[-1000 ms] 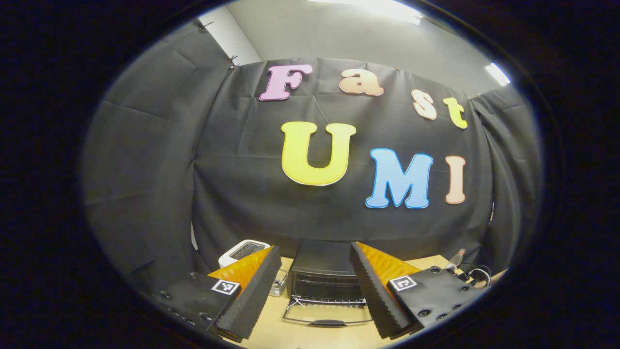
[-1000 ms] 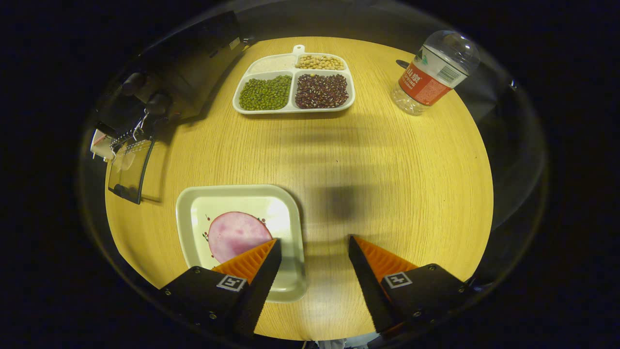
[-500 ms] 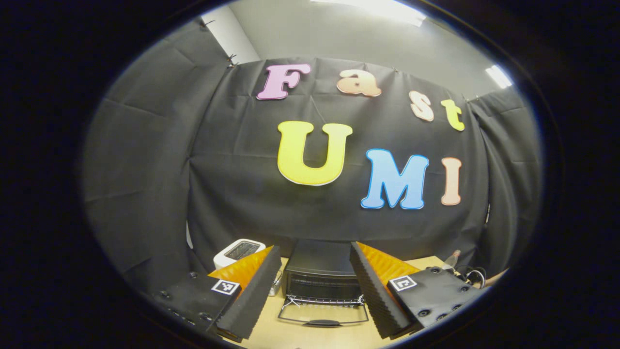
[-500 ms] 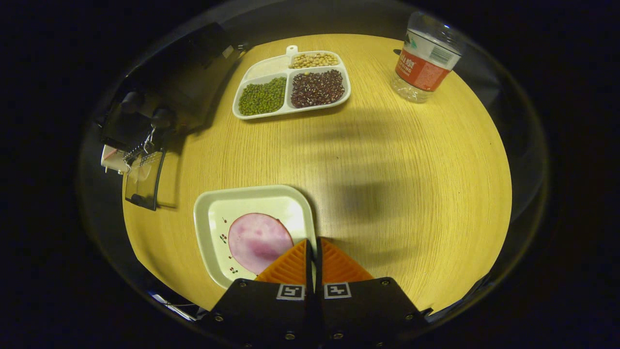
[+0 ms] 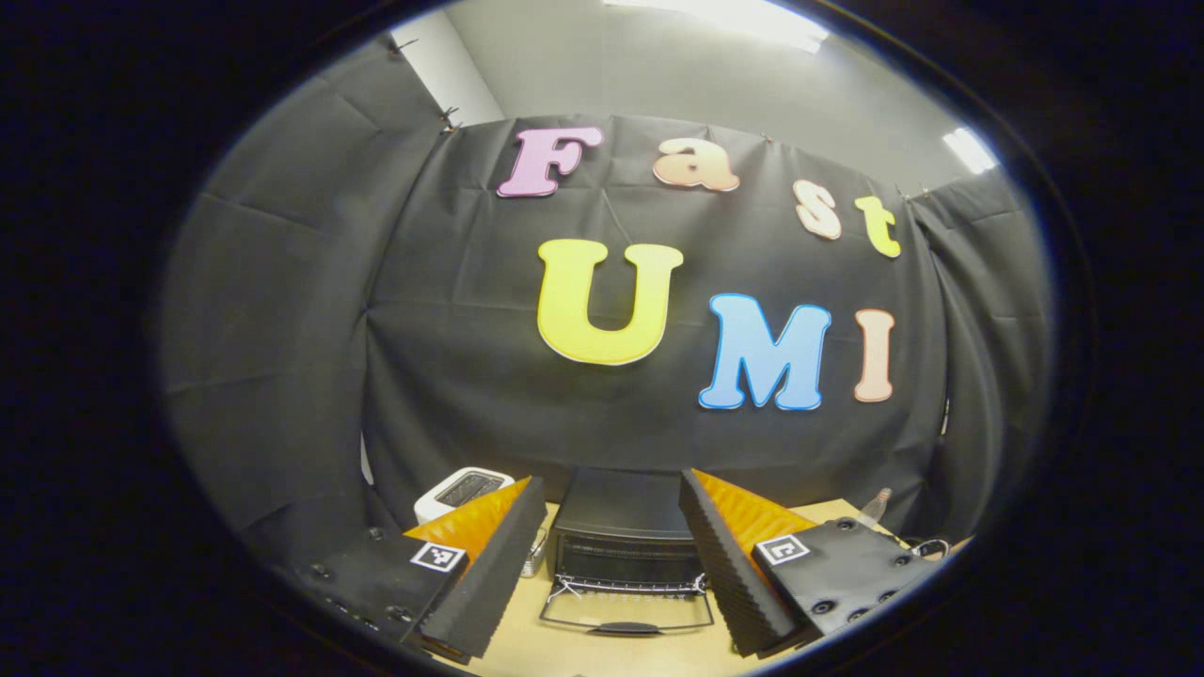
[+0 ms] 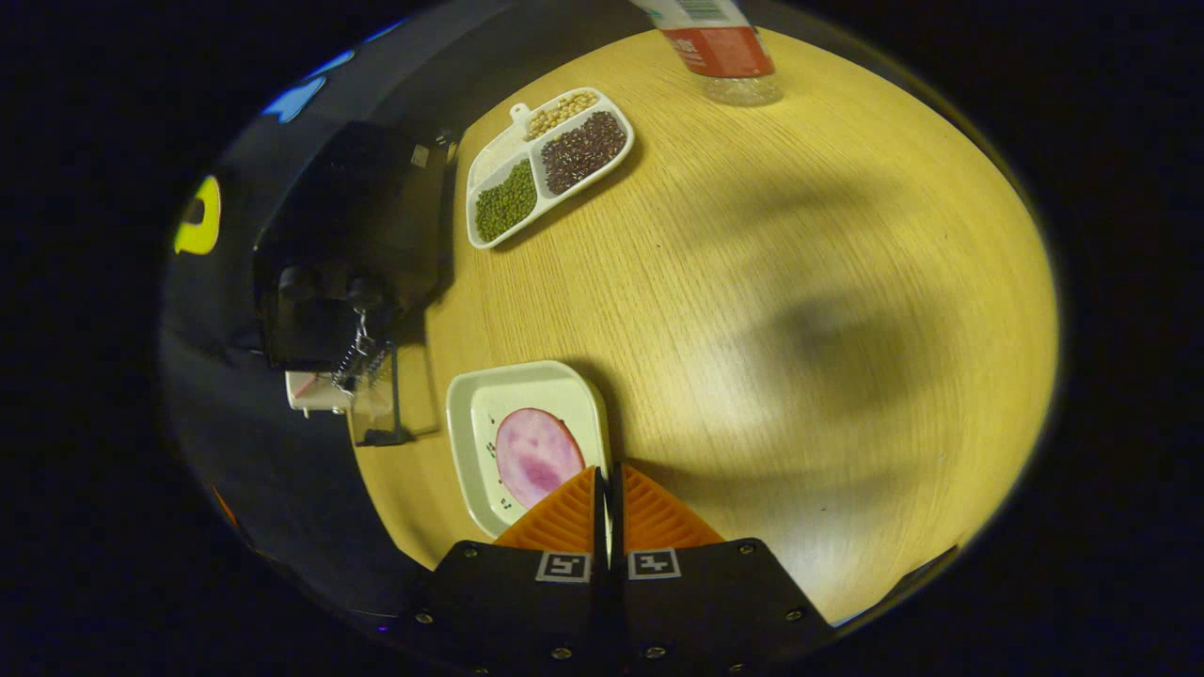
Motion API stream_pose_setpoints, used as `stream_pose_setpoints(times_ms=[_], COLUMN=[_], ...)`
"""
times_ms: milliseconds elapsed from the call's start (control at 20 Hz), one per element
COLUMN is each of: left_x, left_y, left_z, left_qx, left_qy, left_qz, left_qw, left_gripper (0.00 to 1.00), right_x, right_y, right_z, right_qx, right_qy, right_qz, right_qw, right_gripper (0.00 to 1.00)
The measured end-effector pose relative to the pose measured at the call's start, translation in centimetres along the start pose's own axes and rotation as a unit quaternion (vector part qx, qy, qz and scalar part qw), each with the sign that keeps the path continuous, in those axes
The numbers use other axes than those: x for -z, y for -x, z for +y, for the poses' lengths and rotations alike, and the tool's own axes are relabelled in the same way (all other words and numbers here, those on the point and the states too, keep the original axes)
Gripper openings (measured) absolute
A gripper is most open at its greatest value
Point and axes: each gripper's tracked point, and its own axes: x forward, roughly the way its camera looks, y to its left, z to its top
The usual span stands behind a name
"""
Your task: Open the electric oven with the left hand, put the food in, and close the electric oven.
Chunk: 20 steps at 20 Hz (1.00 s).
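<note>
Above the table [image 6: 752, 282], right tongs [image 6: 607, 484] clamp the plate [image 6: 470, 414]; left tongs [image 5: 611, 527] gape apart.

Partly hidden and cut-off things around the two grippers.

In the left gripper view, the electric oven [image 5: 624, 527] ahead is covered at both sides by the gripper's own fingers [image 5: 494, 564], and its dark interior cannot be made out. A white appliance [image 5: 461, 491] ahead to the left is half hidden behind the left finger. A small bottle [image 5: 875, 508] to the right is too small to tell much. In the right gripper view, the plate [image 6: 489, 404] has its near edge hidden by the closed fingers [image 6: 564, 512], which also cover the near edge of the pink slice [image 6: 536, 453]. The water bottle [image 6: 720, 56] far ahead is cut off at the top.
</note>
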Motion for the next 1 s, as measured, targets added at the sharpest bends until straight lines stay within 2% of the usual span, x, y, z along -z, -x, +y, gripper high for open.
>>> stream_pose_setpoints(times_ms=[50, 200, 550, 900, 1000], left_x=[-0.1, 0.0, -0.6, -1.3, -1.7], left_y=[-0.2, -0.5, -0.6, -0.6, -0.6], left_z=[-0.1, -0.6, -1.9, -1.7, -1.4], left_qx=[0.002, 0.01, 0.035, 0.064, 0.071], left_qy=[0.0, 0.003, -0.005, 0.006, 0.007], left_qz=[0.0, 0.001, -0.007, -0.014, -0.019], left_qw=[1.0, 1.0, 0.999, 0.998, 0.997], left_gripper=[0.91, 0.91, 0.91, 1.0, 1.0], right_x=[0.5, 1.3, 2.5, 4.7, 5.4], right_y=[0.1, 0.2, 0.6, 3.1, 3.7], right_z=[0.1, 1.2, 2.7, 6.6, 8.1], right_qx=[-0.015, -0.061, -0.092, -0.128, -0.136], right_qy=[-0.018, -0.071, -0.099, -0.122, -0.13], right_qz=[-0.002, -0.014, -0.046, -0.095, -0.111], right_qw=[1.0, 0.996, 0.99, 0.98, 0.976], right_gripper=[0.0, 0.0, 0.0, 0.0, 0.0])
